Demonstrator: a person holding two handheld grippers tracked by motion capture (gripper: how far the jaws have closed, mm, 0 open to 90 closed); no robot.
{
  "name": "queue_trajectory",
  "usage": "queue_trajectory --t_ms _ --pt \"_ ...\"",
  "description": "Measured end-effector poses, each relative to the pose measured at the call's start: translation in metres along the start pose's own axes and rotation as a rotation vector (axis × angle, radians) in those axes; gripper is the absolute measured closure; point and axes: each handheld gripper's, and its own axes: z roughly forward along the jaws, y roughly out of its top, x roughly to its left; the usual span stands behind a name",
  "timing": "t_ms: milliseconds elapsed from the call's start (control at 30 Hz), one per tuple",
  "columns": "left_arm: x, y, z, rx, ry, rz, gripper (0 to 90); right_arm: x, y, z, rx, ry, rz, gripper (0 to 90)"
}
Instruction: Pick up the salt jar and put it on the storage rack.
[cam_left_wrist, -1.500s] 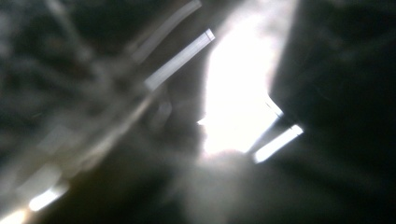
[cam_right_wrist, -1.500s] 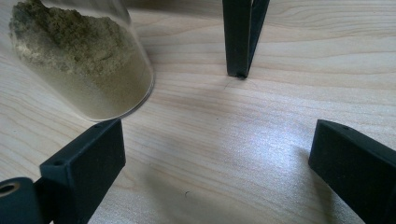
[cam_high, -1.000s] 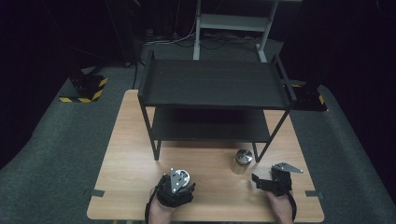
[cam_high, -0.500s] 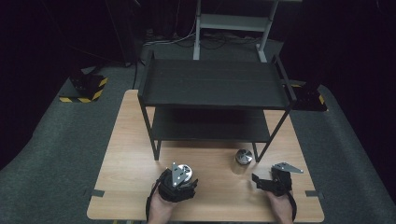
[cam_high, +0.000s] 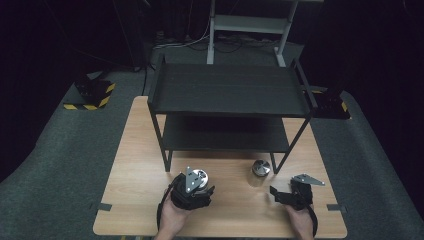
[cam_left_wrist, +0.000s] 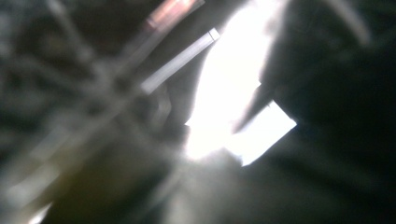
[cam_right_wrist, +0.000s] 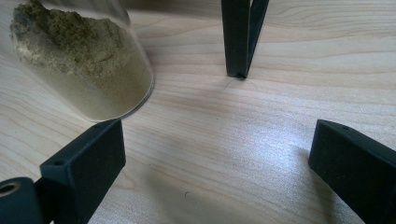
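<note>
A wooden counter (cam_high: 135, 175) carried a black two-tier shelf (cam_high: 227, 90), its front leg (cam_right_wrist: 237, 37) planted just ahead of the right claw (cam_high: 280, 194). That claw rested on the counter with its jaws spread wide and empty. Beside its left jaw stood a clear jar (cam_right_wrist: 88, 60) of tan powder with a shiny metal lid. The left claw (cam_high: 196, 181) was clamped on a second metal-lidded jar (cam_high: 199, 176), held near the counter's front edge. Glass-walled, smooth and probably breakable, such a jar likely wants a firm squeeze across its straight sides, below the lid.
</note>
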Motion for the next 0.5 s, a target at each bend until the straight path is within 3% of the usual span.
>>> queue_trajectory --t_ms 500 --pt "0.015 0.029 -0.008 -0.033 -0.036 -0.009 30.8 0.000 0.000 0.000 -0.001 0.000 0.002 3.9"
